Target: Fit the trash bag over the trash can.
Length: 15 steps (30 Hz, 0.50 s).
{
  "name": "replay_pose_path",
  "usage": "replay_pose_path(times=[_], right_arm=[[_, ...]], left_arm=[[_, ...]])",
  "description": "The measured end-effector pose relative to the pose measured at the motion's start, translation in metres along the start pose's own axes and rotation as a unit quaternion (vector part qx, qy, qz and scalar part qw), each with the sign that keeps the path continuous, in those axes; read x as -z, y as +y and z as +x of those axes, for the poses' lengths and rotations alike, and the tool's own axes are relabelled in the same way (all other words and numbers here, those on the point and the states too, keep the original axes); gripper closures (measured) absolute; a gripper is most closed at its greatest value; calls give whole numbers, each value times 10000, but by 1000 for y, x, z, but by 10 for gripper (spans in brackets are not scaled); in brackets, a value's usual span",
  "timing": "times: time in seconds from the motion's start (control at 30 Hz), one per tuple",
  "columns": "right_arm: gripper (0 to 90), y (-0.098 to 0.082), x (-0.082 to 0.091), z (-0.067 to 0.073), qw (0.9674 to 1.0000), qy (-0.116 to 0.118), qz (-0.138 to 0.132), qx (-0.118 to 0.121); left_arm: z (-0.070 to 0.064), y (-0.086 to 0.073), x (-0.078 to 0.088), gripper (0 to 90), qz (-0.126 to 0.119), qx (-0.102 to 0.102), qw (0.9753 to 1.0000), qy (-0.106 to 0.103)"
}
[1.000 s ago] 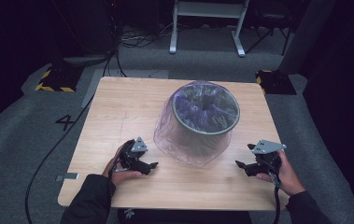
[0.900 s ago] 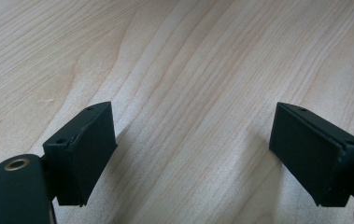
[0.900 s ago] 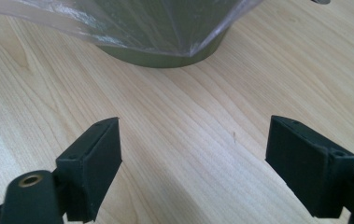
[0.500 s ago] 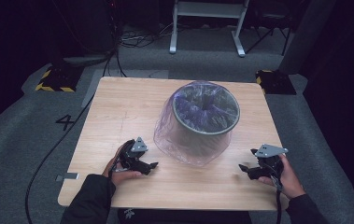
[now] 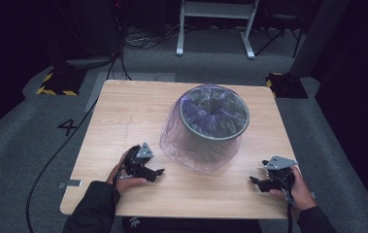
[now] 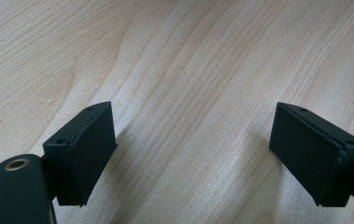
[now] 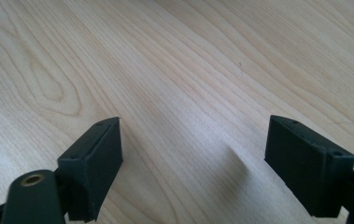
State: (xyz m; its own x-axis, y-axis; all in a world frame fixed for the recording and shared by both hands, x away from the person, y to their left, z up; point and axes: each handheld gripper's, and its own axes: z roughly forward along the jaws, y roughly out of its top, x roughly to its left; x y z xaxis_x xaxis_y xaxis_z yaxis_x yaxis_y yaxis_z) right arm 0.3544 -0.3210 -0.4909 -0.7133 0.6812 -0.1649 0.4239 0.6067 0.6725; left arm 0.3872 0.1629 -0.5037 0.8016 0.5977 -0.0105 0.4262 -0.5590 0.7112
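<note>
1. On the wooden table [image 5: 123, 116], towards its far right, one round bin [image 5: 214, 127] is seen standing upright, lined with one translucent purple bag [image 5: 191, 153] whose loose skirt is draped down over the outside.
2. Near the table's near edge, two grippers are held low: the left gripper [image 5: 158, 172] just left of the bag's hem, the right gripper [image 5: 253, 180] well apart to the right.
3. Both pairs of jaws are spread wide with nothing between them; bare wood is seen beyond.
4. The work is judged to be at a resting stage; any next move would call for the bag's hem to be reached and pinched.
</note>
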Motion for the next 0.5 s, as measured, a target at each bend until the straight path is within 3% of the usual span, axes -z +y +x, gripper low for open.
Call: replay_pose_path(times=[0.5], right_arm=[[171,-25,7,-9,9972,66,-370,-649]], left_arm=[[0,0,0,140,1,0,10000,-12]])
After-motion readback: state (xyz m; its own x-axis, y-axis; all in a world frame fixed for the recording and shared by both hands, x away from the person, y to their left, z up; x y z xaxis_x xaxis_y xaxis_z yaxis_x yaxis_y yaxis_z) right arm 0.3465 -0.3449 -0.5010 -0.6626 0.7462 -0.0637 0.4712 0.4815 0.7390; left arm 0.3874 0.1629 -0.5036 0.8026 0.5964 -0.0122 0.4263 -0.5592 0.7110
